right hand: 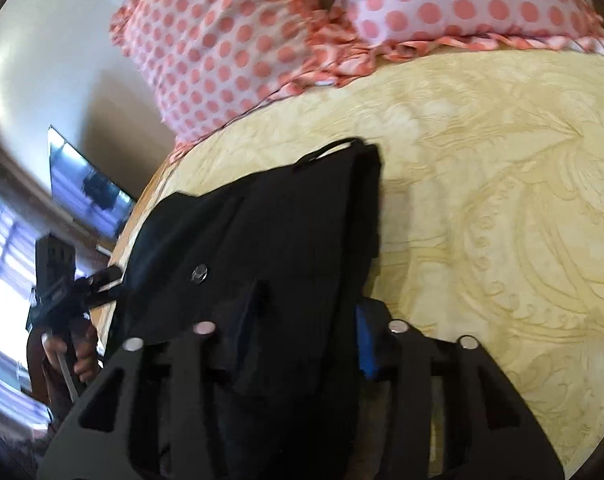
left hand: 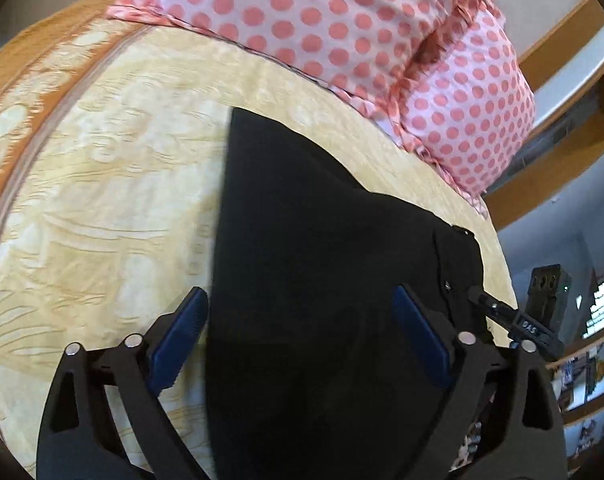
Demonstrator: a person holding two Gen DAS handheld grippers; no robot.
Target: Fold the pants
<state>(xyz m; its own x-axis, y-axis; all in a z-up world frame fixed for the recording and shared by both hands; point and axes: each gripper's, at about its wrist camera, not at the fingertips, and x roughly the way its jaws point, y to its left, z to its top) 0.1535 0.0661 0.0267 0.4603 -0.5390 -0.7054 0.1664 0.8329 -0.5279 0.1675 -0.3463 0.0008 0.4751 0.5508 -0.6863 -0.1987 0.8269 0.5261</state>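
Note:
Black pants (left hand: 302, 216) lie folded lengthwise on a yellow patterned bedspread (left hand: 101, 208). My left gripper (left hand: 302, 336) is open, its blue pads on either side of the near part of the pants, above the cloth. My right gripper (right hand: 302, 332) is over the waistband end of the pants (right hand: 261, 240), where a button (right hand: 199, 272) shows. Black cloth fills the gap between its pads and drapes over the left one, so it looks shut on the pants. The other gripper shows at the edge of each view (left hand: 514, 320) (right hand: 61, 292).
Pink polka-dot pillows (left hand: 362, 40) (right hand: 261, 40) lie at the head of the bed, just beyond the pants. An orange border (left hand: 33, 80) edges the bedspread on the left. A wooden headboard (left hand: 562, 152), a wall screen (right hand: 89, 184) and a window (right hand: 5, 280) lie beyond the bed.

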